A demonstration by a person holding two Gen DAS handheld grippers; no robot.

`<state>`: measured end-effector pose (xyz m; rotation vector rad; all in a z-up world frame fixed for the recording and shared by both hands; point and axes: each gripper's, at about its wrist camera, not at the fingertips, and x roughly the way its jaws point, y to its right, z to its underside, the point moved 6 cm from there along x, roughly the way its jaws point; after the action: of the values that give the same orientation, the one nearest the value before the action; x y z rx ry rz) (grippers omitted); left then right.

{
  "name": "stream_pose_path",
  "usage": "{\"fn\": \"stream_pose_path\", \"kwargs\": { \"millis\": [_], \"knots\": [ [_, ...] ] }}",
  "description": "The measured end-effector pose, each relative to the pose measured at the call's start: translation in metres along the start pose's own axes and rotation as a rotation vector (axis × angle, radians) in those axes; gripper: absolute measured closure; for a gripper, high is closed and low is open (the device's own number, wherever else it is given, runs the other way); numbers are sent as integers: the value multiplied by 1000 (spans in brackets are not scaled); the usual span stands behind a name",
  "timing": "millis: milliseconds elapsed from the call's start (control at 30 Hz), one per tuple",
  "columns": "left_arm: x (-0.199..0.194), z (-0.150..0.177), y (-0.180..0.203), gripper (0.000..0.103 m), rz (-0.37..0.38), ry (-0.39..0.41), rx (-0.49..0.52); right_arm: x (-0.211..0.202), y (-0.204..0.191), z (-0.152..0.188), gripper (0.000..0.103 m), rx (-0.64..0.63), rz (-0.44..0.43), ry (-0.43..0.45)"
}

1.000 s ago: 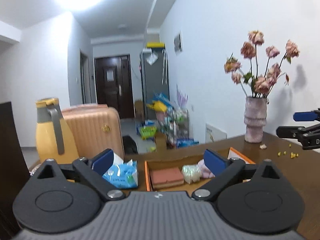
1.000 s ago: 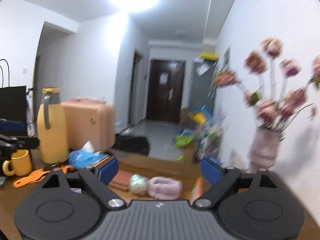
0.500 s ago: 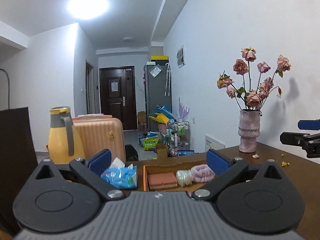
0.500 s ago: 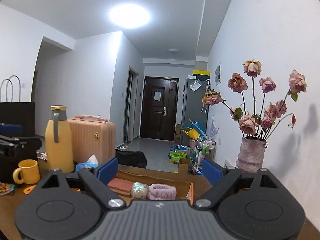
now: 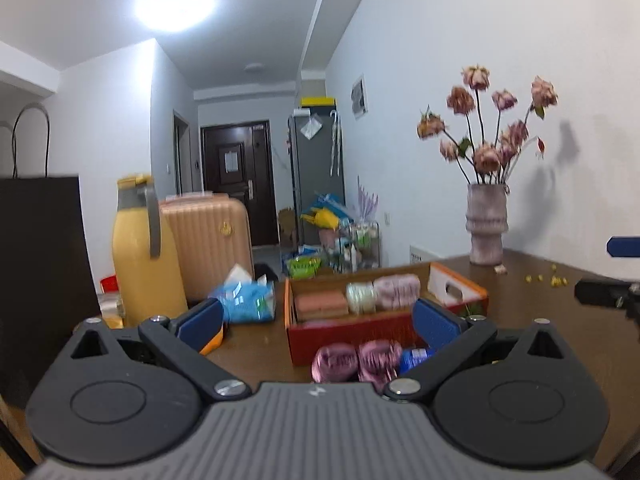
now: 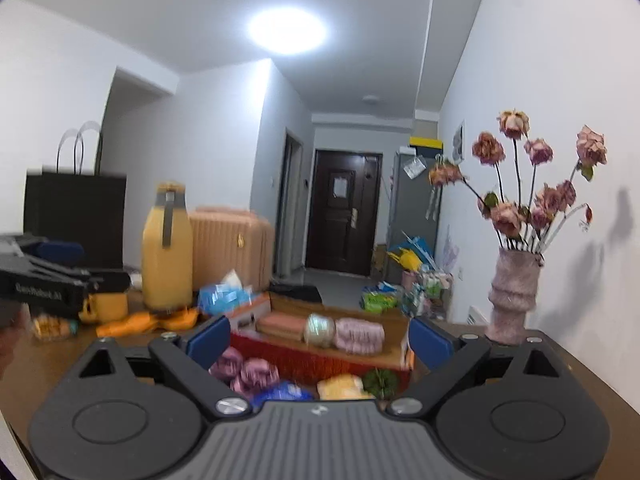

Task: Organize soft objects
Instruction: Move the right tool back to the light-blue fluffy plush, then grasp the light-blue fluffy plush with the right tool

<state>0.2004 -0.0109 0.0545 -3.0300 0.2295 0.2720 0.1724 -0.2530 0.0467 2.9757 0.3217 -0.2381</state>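
On the brown table (image 5: 532, 344) ahead of us sits the open cardboard box (image 5: 384, 326), its red front wall facing us and its orange-edged side flap (image 5: 456, 286) standing up on the right. Along the box's far side lie a salmon-coloured pad (image 5: 321, 304), a pale round bundle (image 5: 360, 297) and a pink fluffy roll (image 5: 396, 290), side by side and touching.

Just in front of the red wall we see the soft things not yet in the box: two mauve rolls (image 6: 246, 372) close together, a blue item (image 6: 282, 392), a yellow one (image 6: 340, 386) and a dark green one (image 6: 380, 380), all partly hidden behind our right gripper's body.

Our left gripper (image 5: 318, 320) has its jaws spread wide with nothing between the pads. Our right gripper (image 6: 318, 338) is likewise wide apart and has just been opening further; nothing is pressed by its pads.

Left of the box the room is crowded: a blue tissue pack (image 5: 244, 300) near the box's left wall, a yellow jug (image 5: 146, 248) behind it, a yellow mug (image 6: 106, 306) and a black paper bag (image 6: 76, 216). Right of the box the tabletop is bare up to the pink vase (image 6: 514, 296) of dried roses by the wall, apart from a few yellow crumbs (image 5: 546, 279). The table's far edge runs just behind the box.
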Motion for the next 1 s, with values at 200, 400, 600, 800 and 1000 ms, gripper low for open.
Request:
{"fn": "stream_pose_path", "kwargs": {
  "millis": [200,400,600,800,1000],
  "knots": [
    [1,46,0,0,17,-110,-14,2,-8,48,7,85,-1,-75],
    [23,52,-13,0,4,-162,-60,29,-16,61,10,62,-30,-140],
    [55,67,-20,0,9,-236,-88,62,-27,60,16,92,-97,-171],
    [98,89,-33,11,46,-351,-143,111,-50,61,27,99,-161,-228],
    [127,101,-47,35,168,-407,-280,163,-81,68,37,76,-217,-321]
  ]
}}
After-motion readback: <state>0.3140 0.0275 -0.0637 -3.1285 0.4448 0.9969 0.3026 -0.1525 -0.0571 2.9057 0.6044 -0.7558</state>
